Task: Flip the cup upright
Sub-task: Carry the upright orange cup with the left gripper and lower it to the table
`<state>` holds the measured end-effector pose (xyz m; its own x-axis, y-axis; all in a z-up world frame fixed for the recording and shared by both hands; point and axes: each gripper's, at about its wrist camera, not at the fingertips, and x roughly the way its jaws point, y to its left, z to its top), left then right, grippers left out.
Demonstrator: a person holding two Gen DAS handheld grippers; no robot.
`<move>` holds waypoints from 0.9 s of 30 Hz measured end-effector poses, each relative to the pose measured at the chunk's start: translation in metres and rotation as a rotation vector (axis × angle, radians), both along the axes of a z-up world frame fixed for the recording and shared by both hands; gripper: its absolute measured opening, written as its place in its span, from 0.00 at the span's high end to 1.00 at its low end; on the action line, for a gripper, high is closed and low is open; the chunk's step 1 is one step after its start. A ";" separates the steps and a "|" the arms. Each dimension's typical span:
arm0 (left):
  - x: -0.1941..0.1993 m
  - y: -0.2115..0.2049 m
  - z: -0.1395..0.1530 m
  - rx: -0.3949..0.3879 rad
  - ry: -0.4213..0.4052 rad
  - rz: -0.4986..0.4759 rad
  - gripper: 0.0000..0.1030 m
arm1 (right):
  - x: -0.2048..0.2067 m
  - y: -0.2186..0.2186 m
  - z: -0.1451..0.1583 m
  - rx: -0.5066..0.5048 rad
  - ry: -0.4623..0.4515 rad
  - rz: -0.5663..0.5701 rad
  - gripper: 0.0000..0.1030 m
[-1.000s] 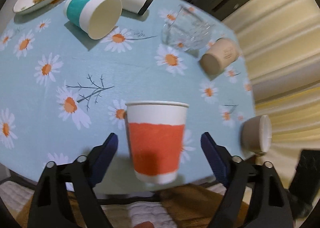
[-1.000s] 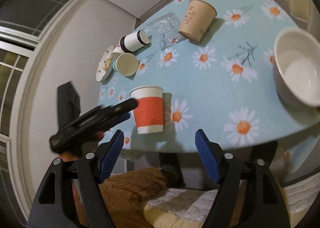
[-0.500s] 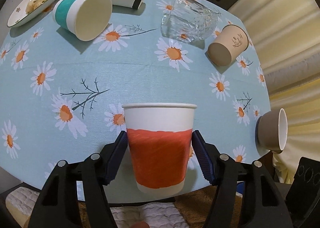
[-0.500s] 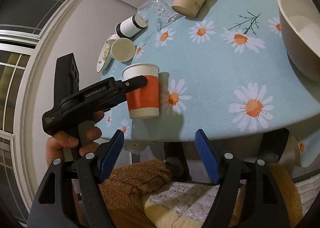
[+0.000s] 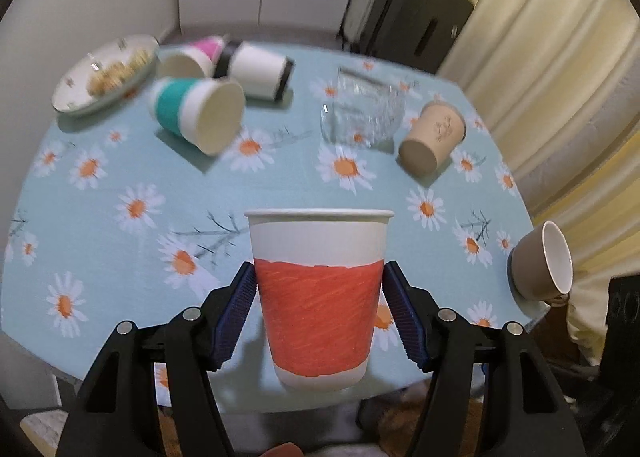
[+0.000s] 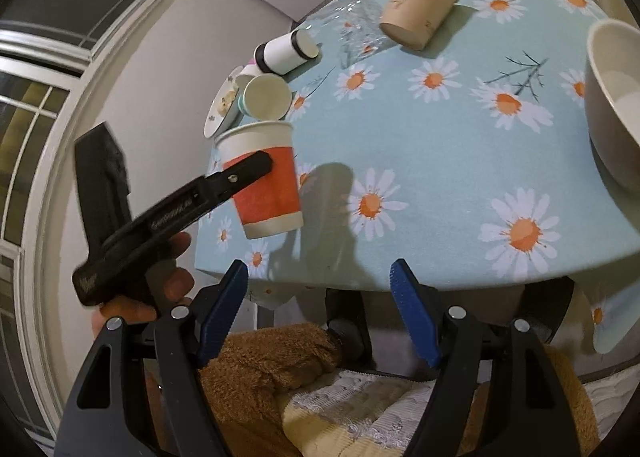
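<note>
Near the front edge of the bench, the red-banded paper cup stood mouth-up, clamped at both sides by the left tool; whether it rested on the cloth or hung just above was unclear. That flip looked done. The right tool waited apart, holding nothing, while several cups still lay toppled behind.

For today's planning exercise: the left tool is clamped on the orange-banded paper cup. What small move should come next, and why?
Probably lower it and open. The orange-banded cup is upright, rim up, between the left tool pads, and in the right wrist view its base seems to hang just above the tablecloth. Setting it down finishes this cup. The right tool is open and empty.
</note>
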<state>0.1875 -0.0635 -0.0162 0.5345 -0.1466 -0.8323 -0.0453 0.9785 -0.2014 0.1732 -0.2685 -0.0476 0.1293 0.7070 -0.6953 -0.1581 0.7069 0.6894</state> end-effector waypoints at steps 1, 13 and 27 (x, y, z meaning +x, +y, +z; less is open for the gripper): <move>-0.005 0.002 0.001 0.012 -0.025 0.007 0.39 | 0.000 0.001 0.000 -0.003 0.001 0.003 0.29; -0.064 0.009 0.012 0.121 -0.441 0.057 0.39 | 0.009 0.001 0.007 0.030 -0.040 -0.036 0.29; -0.086 -0.004 -0.011 0.163 -0.697 0.105 0.39 | 0.011 -0.003 0.003 0.075 -0.068 -0.051 0.29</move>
